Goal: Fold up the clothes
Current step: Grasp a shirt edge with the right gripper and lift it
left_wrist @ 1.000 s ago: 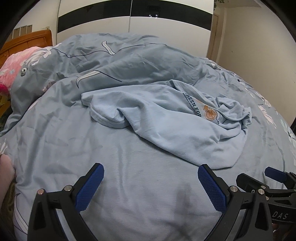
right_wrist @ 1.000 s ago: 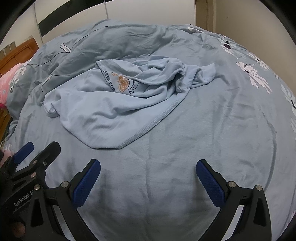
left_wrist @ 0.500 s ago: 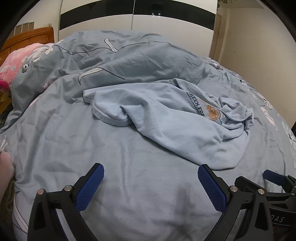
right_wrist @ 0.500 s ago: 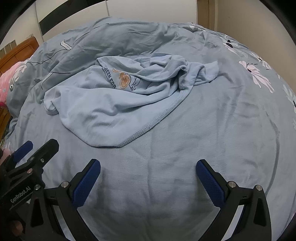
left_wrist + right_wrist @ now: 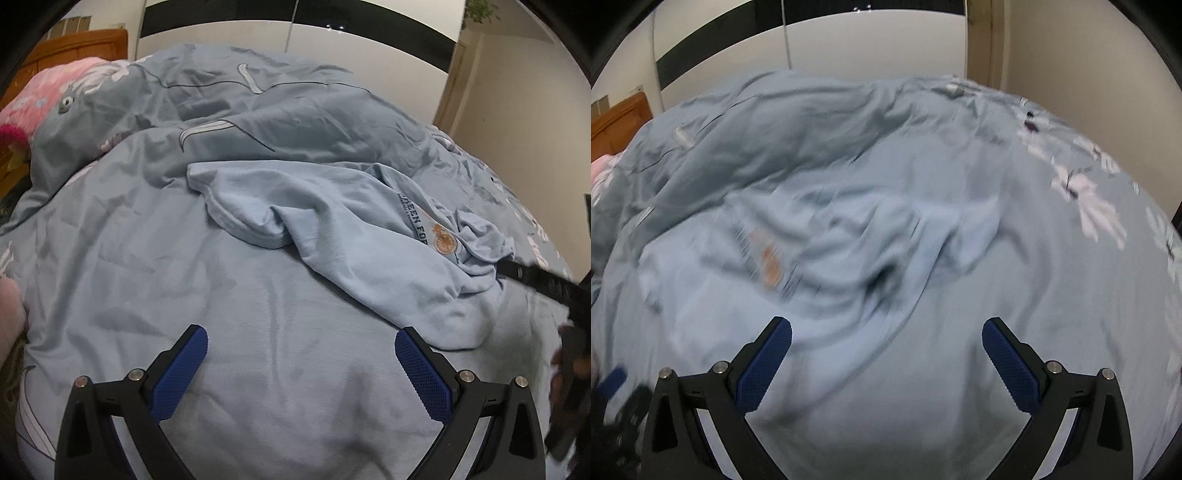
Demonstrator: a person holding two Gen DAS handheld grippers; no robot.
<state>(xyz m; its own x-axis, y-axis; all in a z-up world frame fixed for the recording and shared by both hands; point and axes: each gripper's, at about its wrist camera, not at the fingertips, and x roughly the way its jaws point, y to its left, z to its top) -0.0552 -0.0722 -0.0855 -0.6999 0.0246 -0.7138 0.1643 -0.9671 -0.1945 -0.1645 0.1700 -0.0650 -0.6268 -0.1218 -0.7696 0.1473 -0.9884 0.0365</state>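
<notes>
Right wrist view motion-blurred throughout: shirt (image 5: 820,266) print unreadable, bedcover (image 5: 1015,295) flowers smeared; in left wrist view, right gripper (image 5: 546,284) blurred and cut off at frame edge, jaw state indeterminate.

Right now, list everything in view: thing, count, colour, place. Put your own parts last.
T-shirt: one, light blue with dark lettering and an orange print, crumpled in the middle of the bed.
Duvet: one, grey-blue with pale leaf shapes, bunched at the far side of the bed.
Bed sheet: one, light blue with white flowers, under the T-shirt.
Pillow: one, pink, far left by the headboard.
Headboard: one, orange-brown wood, far left.
Wardrobe: one, white with a black band, behind the bed.
Left gripper: one, black with blue pads, open, above bare sheet.
Right gripper: one, same colours, open, over the T-shirt's near edge; view blurred.
</notes>
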